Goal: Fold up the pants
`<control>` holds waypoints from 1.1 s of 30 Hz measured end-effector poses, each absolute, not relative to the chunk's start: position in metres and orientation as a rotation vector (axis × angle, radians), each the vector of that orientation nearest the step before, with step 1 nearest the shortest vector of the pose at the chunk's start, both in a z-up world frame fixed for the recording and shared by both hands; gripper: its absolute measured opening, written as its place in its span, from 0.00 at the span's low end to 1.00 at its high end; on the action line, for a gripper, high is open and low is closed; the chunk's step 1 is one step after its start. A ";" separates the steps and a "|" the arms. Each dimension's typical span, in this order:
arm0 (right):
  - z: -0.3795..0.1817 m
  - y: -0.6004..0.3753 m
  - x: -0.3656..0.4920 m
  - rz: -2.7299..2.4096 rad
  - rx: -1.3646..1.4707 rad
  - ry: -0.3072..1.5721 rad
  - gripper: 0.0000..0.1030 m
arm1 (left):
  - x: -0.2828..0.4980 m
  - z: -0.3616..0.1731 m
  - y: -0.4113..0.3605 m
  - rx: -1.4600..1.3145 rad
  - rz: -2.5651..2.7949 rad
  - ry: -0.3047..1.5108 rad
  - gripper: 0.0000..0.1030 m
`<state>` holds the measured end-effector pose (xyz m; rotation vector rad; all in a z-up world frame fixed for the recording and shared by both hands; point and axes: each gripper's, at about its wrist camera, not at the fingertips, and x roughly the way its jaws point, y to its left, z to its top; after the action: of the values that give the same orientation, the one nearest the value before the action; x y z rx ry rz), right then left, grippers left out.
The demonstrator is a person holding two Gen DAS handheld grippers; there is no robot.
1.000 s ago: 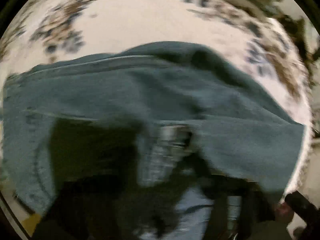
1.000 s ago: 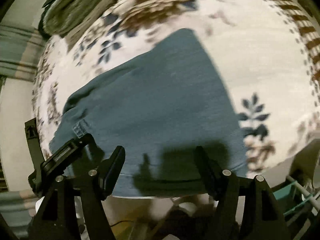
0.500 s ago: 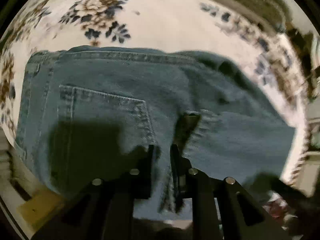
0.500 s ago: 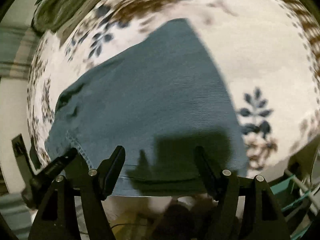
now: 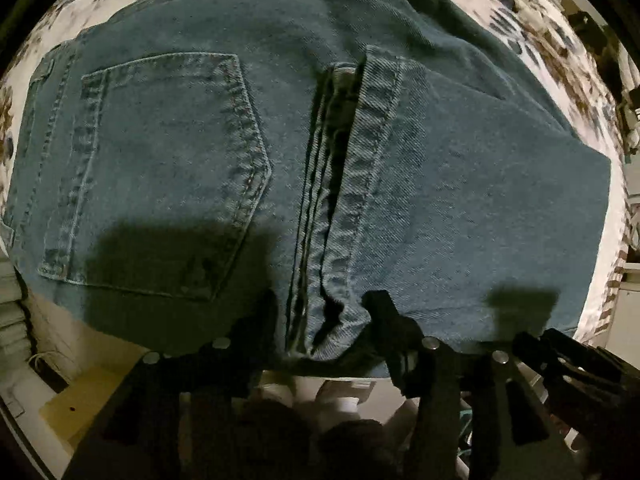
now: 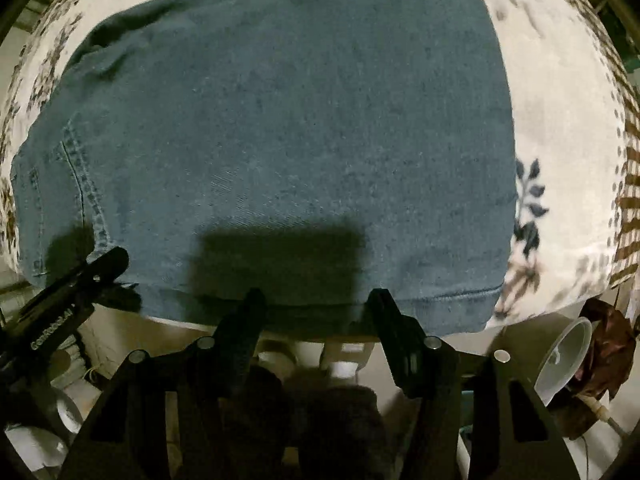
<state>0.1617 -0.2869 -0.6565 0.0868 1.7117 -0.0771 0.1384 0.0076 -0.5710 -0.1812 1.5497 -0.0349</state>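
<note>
Obs: The pants (image 5: 420,184), blue denim, lie spread on the flower-print cloth (image 6: 560,120), their near edge running along the surface's near edge. In the left wrist view the back pocket (image 5: 160,168) sits at 9 o'clock, and the hem band (image 5: 368,184) of a folded-over leg runs from 12 toward 6 through the centre. In the right wrist view you see only plain denim, with a stitched seam at 9 o'clock and a hemmed edge at 5 o'clock.

Jaws: Your left gripper (image 5: 320,320) has its fingers spread on either side of the hem band's near end, the right finger against the cloth edge, the left finger lost in shadow. They are not pinching anything. Your right gripper (image 6: 316,300) is spread wide at the near edge, with nothing between the fingers. The other gripper's tip shows at 8 o'clock in that view.

Handling (judgement): Denim is heavy for cloth, limp but not slippery, and not fragile. It will sag and drag when lifted. 2 or more layers are stacked at the hem band, so it is thick there.

Grip advice: Take the stitched hem or the seam, where the doubled cloth gives your fingers bite. Pinch all layers together, or the lower 1 stays behind. Lift both sides level, because 1-sided pulls will skew the fold.

Clutter: A clear plastic cup (image 6: 564,352) lies below the edge at 4 o'clock.
</note>
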 end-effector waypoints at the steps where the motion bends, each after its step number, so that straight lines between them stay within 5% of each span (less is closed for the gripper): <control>1: -0.656 -0.286 0.162 -0.079 0.079 1.713 0.57 | 0.140 -0.571 0.006 -0.172 -0.032 1.554 0.47; 5: -0.653 -0.285 0.166 -0.100 0.107 1.718 0.57 | 0.157 -0.561 0.003 -0.226 -0.026 1.533 0.47; 7: -0.645 -0.287 0.170 -0.114 0.136 1.707 0.58 | 0.156 -0.543 0.020 -0.305 -0.024 1.480 0.70; 8: -0.639 -0.288 0.172 -0.122 0.139 1.686 0.67 | 0.156 -0.537 0.028 -0.336 -0.020 1.463 0.92; 9: -0.633 -0.289 0.174 -0.128 0.136 1.655 0.73 | 0.154 -0.527 0.042 -0.384 -0.002 1.431 0.94; 11: -0.621 -0.290 0.177 -0.135 0.135 1.597 0.92 | 0.146 -0.517 0.070 -0.474 0.033 1.388 0.95; 21: -0.619 -0.267 0.201 -0.144 0.086 1.615 0.92 | 0.075 -0.555 0.234 -0.779 0.528 1.177 0.94; 23: -0.626 -0.258 0.202 -0.156 0.068 1.623 0.92 | 0.076 -0.570 0.250 -0.833 0.527 1.134 0.85; 25: -0.632 -0.257 0.202 -0.174 0.040 1.632 0.92 | 0.079 -0.574 0.259 -0.886 0.469 1.050 0.45; 27: -0.641 -0.256 0.200 -0.195 0.021 1.643 0.92 | 0.087 -0.570 0.256 -0.861 0.461 1.008 0.28; 33: -0.657 -0.257 0.206 -0.227 0.012 1.670 0.92 | 0.089 -0.543 0.242 -0.796 0.362 0.863 0.21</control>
<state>0.2060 -0.2575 -0.6570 0.0116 1.6702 -0.2274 0.0887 0.2419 -0.5428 -0.7962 0.8630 0.3620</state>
